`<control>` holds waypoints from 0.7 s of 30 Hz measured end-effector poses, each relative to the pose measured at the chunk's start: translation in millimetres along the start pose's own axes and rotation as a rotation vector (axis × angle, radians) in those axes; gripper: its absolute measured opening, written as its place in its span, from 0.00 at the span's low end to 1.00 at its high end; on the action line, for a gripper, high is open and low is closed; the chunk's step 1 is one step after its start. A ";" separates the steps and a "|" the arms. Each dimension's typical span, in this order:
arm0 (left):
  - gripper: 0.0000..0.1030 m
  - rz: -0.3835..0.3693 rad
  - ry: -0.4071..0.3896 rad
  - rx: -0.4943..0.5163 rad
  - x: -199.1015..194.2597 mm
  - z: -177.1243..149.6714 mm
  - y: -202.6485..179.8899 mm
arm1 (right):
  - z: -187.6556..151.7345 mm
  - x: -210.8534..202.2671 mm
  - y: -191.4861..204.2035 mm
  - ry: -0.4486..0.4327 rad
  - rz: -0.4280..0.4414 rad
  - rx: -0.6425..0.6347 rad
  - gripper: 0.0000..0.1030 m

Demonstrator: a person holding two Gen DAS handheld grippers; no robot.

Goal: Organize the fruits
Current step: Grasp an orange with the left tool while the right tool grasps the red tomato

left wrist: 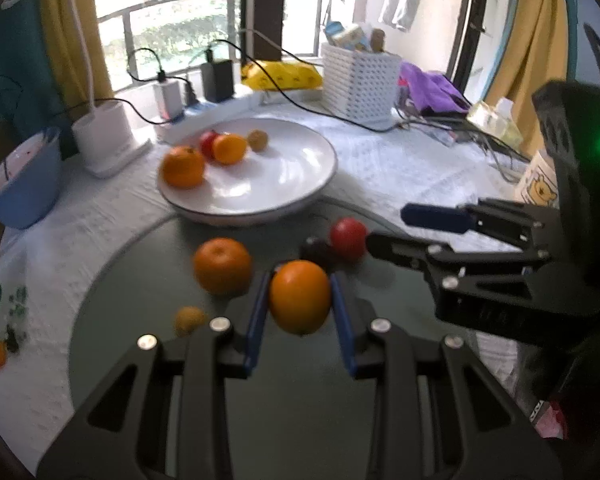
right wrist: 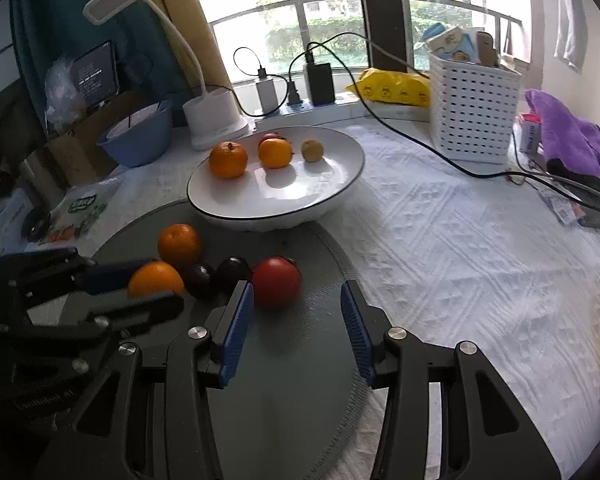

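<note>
Left gripper (left wrist: pixel 300 300) angled downward, blue pads clamped on an orange (left wrist: pixel 300 297) above the grey round mat (left wrist: pixel 140 300). Right gripper (right wrist: pixel 297 320) tilted down, jaws apart, empty, just near a red fruit (right wrist: pixel 276 281). White plate (right wrist: pixel 300 200) farther back on a white cloth; window behind.

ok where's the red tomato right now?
On the grey mat, not in the plate: the red tomato sits just ahead of the right tool's inner pad, beside two dark plums, near the plate.
</note>
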State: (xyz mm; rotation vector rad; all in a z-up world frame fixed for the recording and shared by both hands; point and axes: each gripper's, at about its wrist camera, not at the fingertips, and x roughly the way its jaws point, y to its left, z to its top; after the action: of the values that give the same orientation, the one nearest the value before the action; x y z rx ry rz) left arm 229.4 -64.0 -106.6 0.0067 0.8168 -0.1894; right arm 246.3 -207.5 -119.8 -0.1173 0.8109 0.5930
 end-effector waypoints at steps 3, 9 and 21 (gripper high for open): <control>0.31 0.011 -0.017 -0.013 -3.3 4.0 11.2 | 3.6 5.3 4.7 0.009 -0.004 -0.009 0.47; 0.31 0.026 -0.033 -0.038 -3.8 7.1 34.1 | 9.0 17.2 9.0 0.030 -0.017 -0.015 0.47; 0.31 0.025 -0.062 -0.062 -8.9 6.4 46.3 | 12.1 27.4 10.7 0.055 -0.014 -0.010 0.46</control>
State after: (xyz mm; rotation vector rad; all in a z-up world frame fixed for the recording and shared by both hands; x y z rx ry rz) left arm 236.0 -17.5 -98.9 -0.0466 0.7598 -0.1398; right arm 263.1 -182.4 -129.7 -0.1487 0.8601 0.5827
